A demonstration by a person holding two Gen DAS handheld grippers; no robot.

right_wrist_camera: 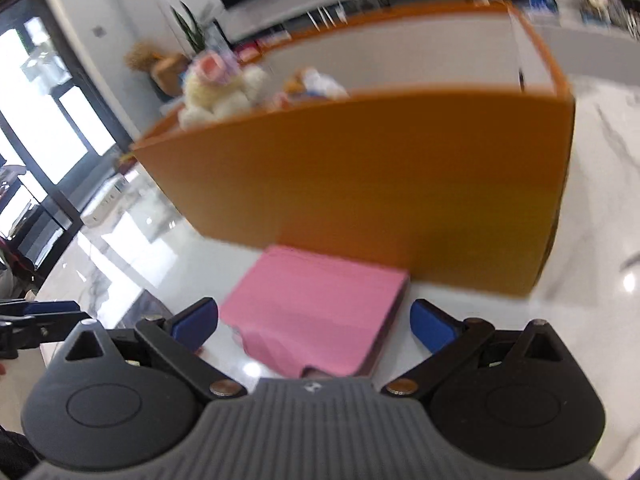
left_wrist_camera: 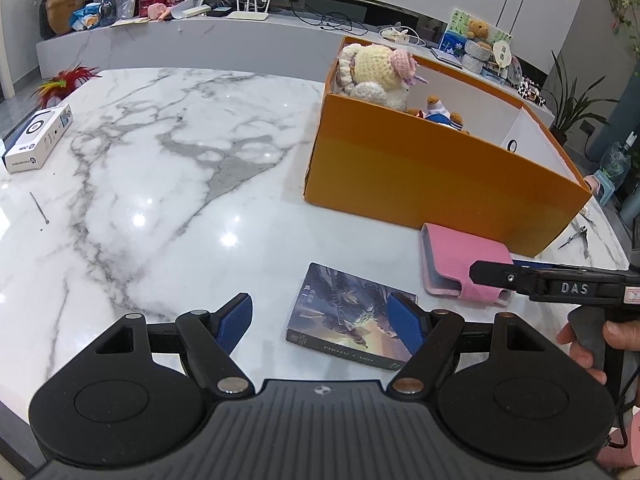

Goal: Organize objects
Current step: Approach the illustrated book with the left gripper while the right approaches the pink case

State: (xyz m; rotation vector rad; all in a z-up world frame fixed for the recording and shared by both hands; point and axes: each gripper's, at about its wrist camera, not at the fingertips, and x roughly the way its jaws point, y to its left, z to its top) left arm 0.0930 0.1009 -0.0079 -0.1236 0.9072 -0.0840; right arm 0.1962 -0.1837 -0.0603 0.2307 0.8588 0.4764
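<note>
Marble counter [left_wrist_camera: 168,184], white with grey veins, items listed left to right. White product box [left_wrist_camera: 38,138] near the far left edge. Left hand-held gripper [left_wrist_camera: 322,322] — blue pads spread wide, nothing pinched; the illustrated book [left_wrist_camera: 352,314] lies flat on the counter under and between them, the right pad over its corner. Orange box [left_wrist_camera: 420,176], open-topped, standing beyond the book; a crocheted cream doll [left_wrist_camera: 376,72] and a small blue-clad toy [left_wrist_camera: 440,114] sit inside. Pink wallet [right_wrist_camera: 316,312] flat on the counter, just in front of the orange box. Right hand-held gripper [right_wrist_camera: 314,322] — jaws spread, pads either side of the wallet, not pressing it; this view is blurred.
</note>
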